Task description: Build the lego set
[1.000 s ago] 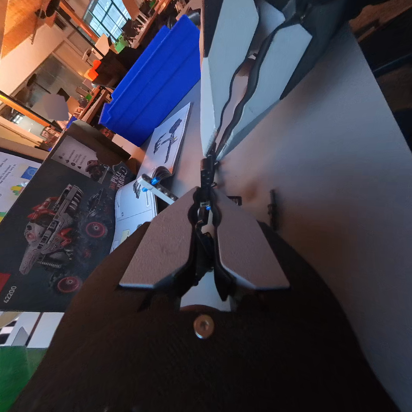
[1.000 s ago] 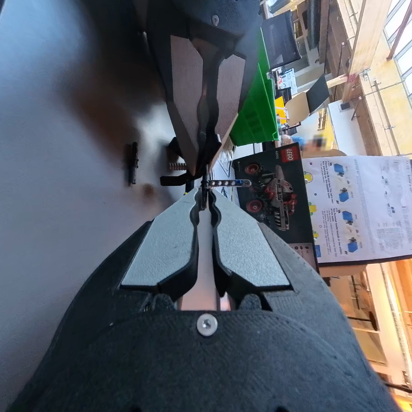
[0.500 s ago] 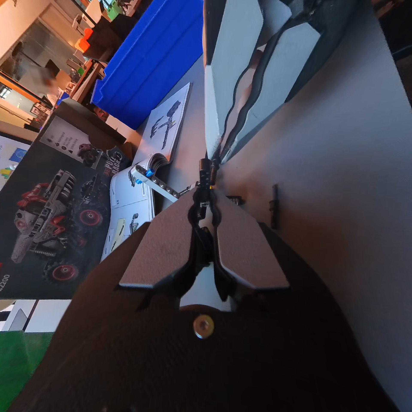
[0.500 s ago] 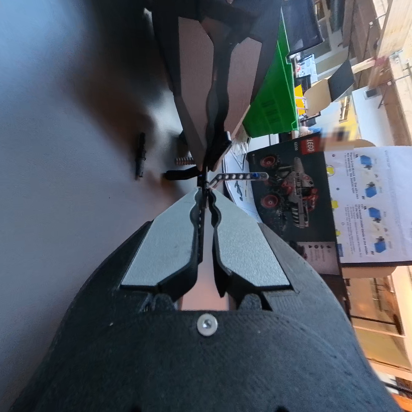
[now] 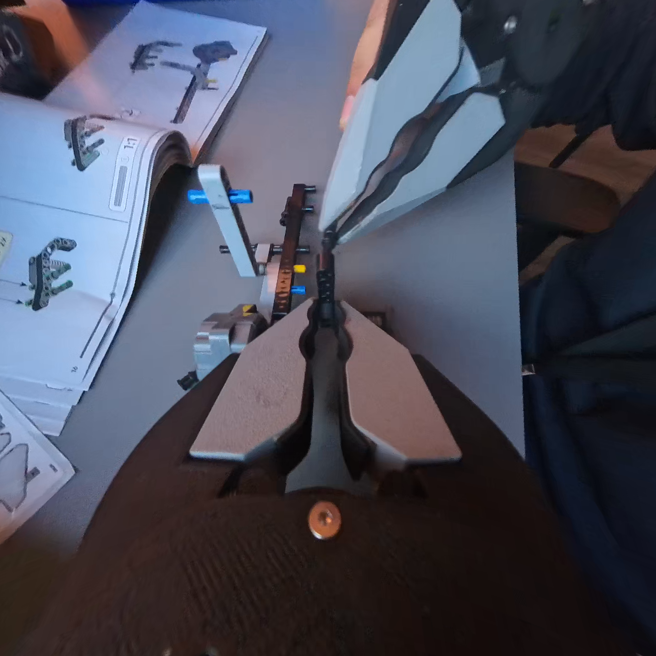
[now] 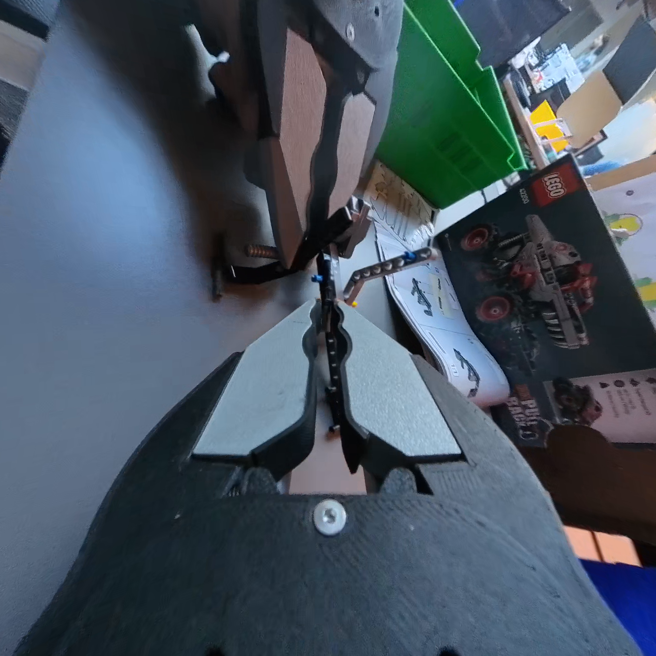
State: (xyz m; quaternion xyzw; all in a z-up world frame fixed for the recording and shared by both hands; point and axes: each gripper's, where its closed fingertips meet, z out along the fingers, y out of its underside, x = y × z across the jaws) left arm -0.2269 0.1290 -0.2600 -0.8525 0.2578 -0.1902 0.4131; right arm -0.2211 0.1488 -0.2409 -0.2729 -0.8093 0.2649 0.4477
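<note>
Now mid-assembly above desk (image 5: 443, 284), beside instruction booklet (image 5: 71, 230): right gripper (image 6: 328, 305) clamps black beam (image 6: 332, 355) of lego assembly; left gripper (image 5: 324, 305) pinches small black connector (image 5: 324, 280). Next probably: align connector, press home.

Green bins (image 6: 443, 117) stand stacked beyond the grey table (image 6: 88, 213).

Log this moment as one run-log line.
left tool: shut on small black part | right tool: shut on black beam | tips meeting above table | manual open alongside
</note>
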